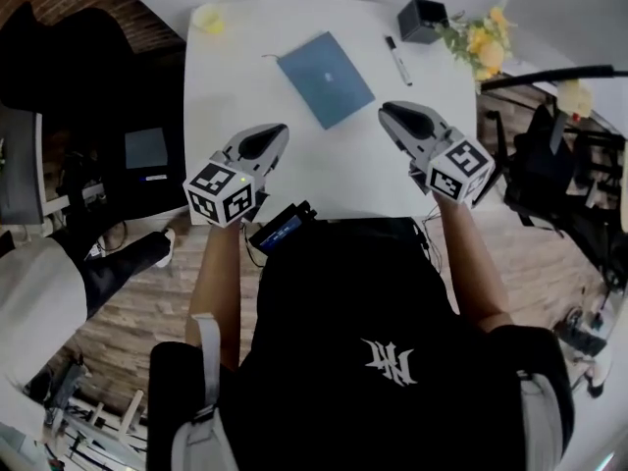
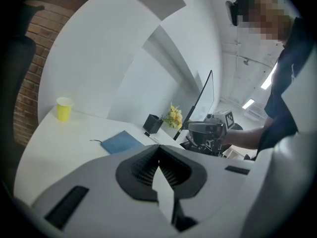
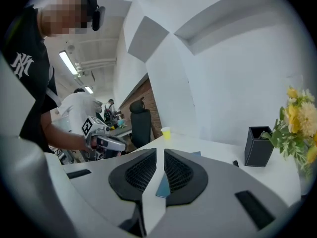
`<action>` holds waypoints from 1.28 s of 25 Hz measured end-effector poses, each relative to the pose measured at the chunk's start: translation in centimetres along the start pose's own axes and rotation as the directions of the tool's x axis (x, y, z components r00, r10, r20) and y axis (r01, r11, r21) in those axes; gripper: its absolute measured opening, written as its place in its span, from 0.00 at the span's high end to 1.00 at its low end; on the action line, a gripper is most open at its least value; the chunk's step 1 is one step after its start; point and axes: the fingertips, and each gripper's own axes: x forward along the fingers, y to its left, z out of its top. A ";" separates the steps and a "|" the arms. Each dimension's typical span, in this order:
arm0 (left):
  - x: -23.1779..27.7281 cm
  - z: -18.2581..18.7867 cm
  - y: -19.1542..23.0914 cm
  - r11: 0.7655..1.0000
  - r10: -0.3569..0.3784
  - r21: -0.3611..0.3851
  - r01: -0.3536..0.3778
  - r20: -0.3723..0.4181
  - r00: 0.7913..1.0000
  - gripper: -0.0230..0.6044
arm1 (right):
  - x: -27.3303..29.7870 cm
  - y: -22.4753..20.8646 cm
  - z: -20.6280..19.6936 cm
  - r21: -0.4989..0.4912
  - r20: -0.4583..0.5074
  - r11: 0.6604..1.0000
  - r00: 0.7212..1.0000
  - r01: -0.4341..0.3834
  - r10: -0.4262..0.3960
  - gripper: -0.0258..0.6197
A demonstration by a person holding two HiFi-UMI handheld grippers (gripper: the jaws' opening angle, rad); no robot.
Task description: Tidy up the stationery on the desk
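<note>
White square tabletop [image 1: 245,86]. Yellow paper cup [image 1: 207,18] at far left corner. Blue rectangular notebook [image 1: 325,78] flat, mid-table, angled. Black-and-white marker pen [image 1: 397,61] just right, apart. Black square pen holder [image 1: 422,20] upright, far right corner.

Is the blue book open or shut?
Shut. The book lies flat on the desk, showing only its plain blue cover, no pages.
</note>
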 end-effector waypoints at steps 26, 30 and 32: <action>11.5 -6.2 11.5 0.859 0.356 -0.318 -0.401 -0.193 0.914 0.81 | 14.4 -14.7 -9.1 0.054 -0.426 0.996 0.900 -0.076 0.092 0.72; 11.6 -6.6 12.5 0.835 0.390 -0.320 -0.447 -0.227 0.892 0.78 | 15.2 -14.6 -9.8 0.067 -0.459 0.995 0.883 -0.076 0.099 0.72; 11.7 -6.8 12.9 0.823 0.412 -0.313 -0.474 -0.246 0.877 0.76 | 15.3 -14.7 -10.3 0.063 -0.480 0.996 0.873 -0.062 0.085 0.72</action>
